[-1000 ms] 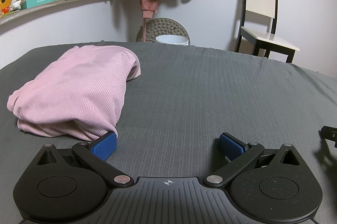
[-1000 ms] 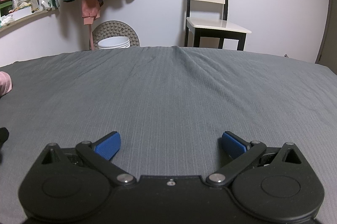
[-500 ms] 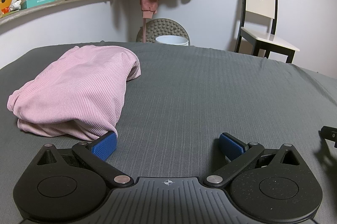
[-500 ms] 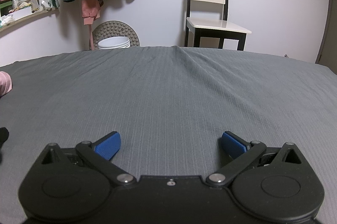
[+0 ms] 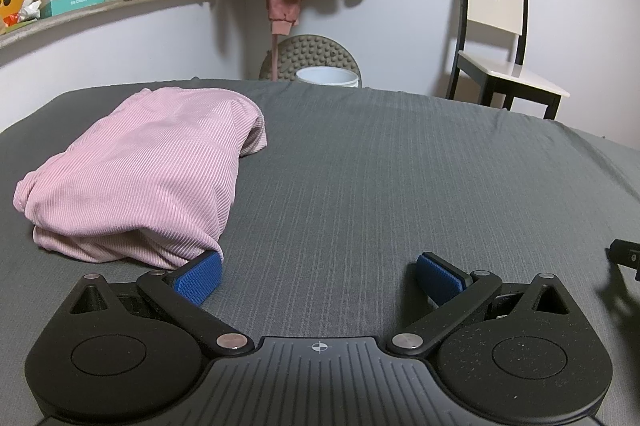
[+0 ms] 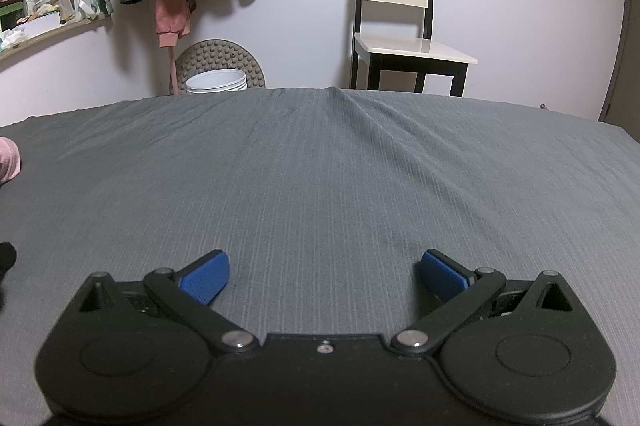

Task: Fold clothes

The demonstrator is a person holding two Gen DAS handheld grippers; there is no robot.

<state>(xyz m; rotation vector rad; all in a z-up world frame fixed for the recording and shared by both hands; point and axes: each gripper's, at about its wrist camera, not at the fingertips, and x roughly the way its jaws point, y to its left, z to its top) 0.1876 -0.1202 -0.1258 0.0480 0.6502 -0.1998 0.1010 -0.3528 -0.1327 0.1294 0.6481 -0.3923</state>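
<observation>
Nothing has really moved in the last second: both grippers sit where they were, and the pink garment has not shifted. The grey bed cover [image 5: 400, 165] fills most of the room in front of me, flat with faint creases. On it, toward its left side, lies the pink ribbed garment [image 5: 148, 165], already bundled into a thick, rounded packet with its layers showing along the near edge. Only a sliver of it shows at the left rim of the right wrist view.

The left gripper [image 5: 318, 276] rests low over the cover with its fingers spread wide and nothing between them; its left blue pad [image 5: 199, 276] is just beside the garment's near corner, perhaps touching. The right gripper [image 6: 324, 276] is well apart from the garment, over bare cover, also spread wide and empty.

The knit looks soft, light and limp, likely to sag and unroll if lifted by one point. I would pinch the stacked near hem, through all layers, at both corners.
</observation>
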